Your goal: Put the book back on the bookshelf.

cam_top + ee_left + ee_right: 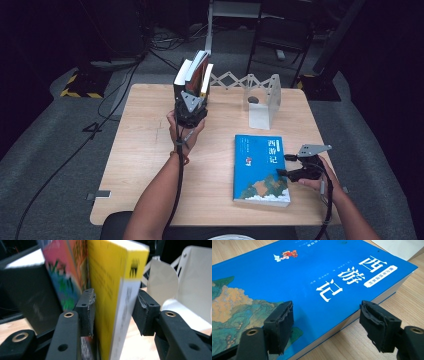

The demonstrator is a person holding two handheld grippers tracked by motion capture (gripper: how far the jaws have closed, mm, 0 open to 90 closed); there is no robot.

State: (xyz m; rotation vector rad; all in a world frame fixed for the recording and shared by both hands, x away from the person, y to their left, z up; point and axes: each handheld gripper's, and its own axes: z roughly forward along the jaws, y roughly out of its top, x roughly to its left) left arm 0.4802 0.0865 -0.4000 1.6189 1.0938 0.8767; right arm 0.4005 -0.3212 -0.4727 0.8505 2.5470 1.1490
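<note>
A few books (pixel 194 75) stand upright at the table's far edge. My left gripper (pixel 191 95) reaches in among them. Its jaws straddle a yellow book (pixel 107 277): the left pad (pixel 87 312) lies against the cover, while the right pad (pixel 145 315) stands off the page edge, so the gripper (pixel 115 312) is open. A pink illustrated book (pixel 65 272) and a black one (pixel 27 297) stand to its left. A blue book (pixel 261 167) lies flat at the front right. My right gripper (pixel 283 165) is open at its right edge (pixel 325 315), with one jaw over the cover (pixel 312 277) and the other over the table.
A white metal bookend (pixel 262 102) stands at the back right of the wooden table (pixel 145 165), joined to the books by a folding lattice (pixel 230 80). It also rises close beside the yellow book as the white bookend (pixel 190 277). Cables and dark furniture lie behind the table.
</note>
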